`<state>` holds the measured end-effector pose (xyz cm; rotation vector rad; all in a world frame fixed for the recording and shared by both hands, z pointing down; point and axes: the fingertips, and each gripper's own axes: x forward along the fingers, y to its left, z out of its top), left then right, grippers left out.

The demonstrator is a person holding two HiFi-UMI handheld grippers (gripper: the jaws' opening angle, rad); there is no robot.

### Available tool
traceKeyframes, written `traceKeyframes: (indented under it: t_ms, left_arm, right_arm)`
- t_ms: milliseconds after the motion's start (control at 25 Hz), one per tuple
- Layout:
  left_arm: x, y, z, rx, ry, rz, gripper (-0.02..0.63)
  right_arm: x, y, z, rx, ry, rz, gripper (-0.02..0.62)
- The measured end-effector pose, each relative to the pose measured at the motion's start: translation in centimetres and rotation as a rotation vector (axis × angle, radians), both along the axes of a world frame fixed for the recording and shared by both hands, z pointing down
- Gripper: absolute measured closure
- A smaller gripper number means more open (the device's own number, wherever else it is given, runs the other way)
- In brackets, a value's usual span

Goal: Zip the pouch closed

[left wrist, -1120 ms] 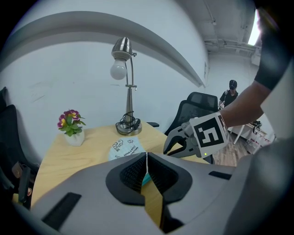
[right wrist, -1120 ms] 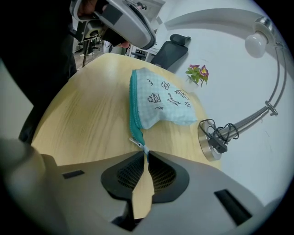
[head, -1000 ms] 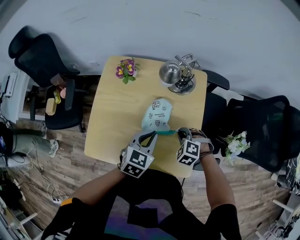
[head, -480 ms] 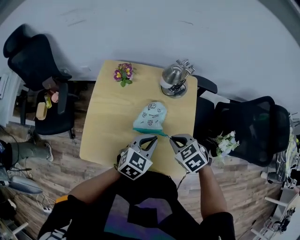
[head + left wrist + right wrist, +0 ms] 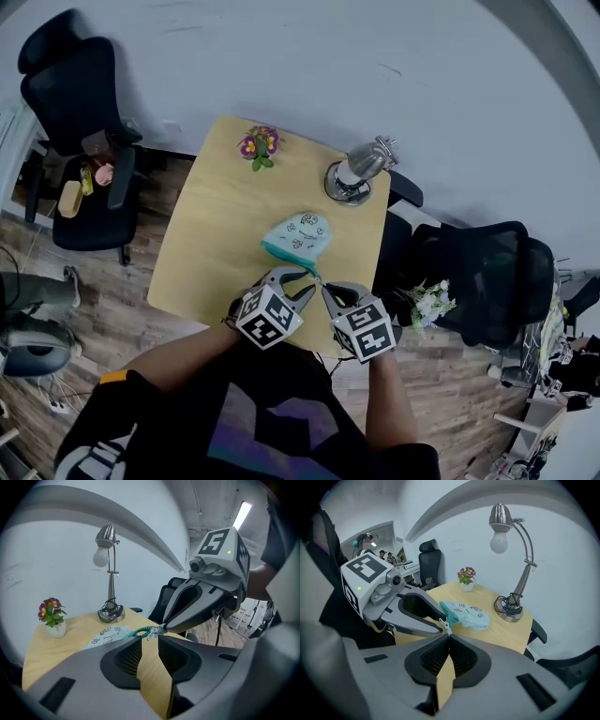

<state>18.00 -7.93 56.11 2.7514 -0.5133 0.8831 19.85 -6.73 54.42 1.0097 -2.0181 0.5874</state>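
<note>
1. Since the teal zip (image 5: 139,631) looks drawn right to its near end, I judge the closing done. That fits my left gripper (image 5: 150,639), whose jaws have just been opening. They stand released, with only bare tabletop showing in the gap.
2. My right gripper (image 5: 448,637) is clenched on the small white zipper pull (image 5: 447,626), its jaws having just been closing tighter. That grip holds the zip end taut.
3. The mint-blue printed fabric pouch (image 5: 298,234) lies mid-table at 12 o'clock from my grippers, its body on the pale wooden table (image 5: 211,248).
4. The silver metal desk lamp (image 5: 354,173) at 1 o'clock and the small white pot of purple flowers (image 5: 258,145) at 11 are well apart from the pouch.
5. At 9 o'clock the wood is bare, while the near edge sits just under my grippers at 6. The black office chair (image 5: 487,281) waits beyond the edge at 3.
</note>
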Motion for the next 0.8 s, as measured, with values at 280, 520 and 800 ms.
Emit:
traceKeyframes:
  t_ms: [280, 520, 800]
  left_arm:
    - [0.0, 0.3, -0.5, 0.034, 0.007, 0.017, 0.569]
    - [0.2, 0.7, -0.8, 0.046, 0.005, 0.039, 0.595]
    - [-1.2, -1.1, -0.8, 0.017, 0.021, -0.050, 0.597]
  right_arm:
    - [-0.6, 0.7, 0.0, -0.007, 0.010, 0.018, 0.575]
    - [-0.1, 0.9, 0.1, 0.002, 0.012, 0.041, 0.575]
    - [0.5, 0.4, 0.0, 0.026, -0.009, 0.098, 0.577]
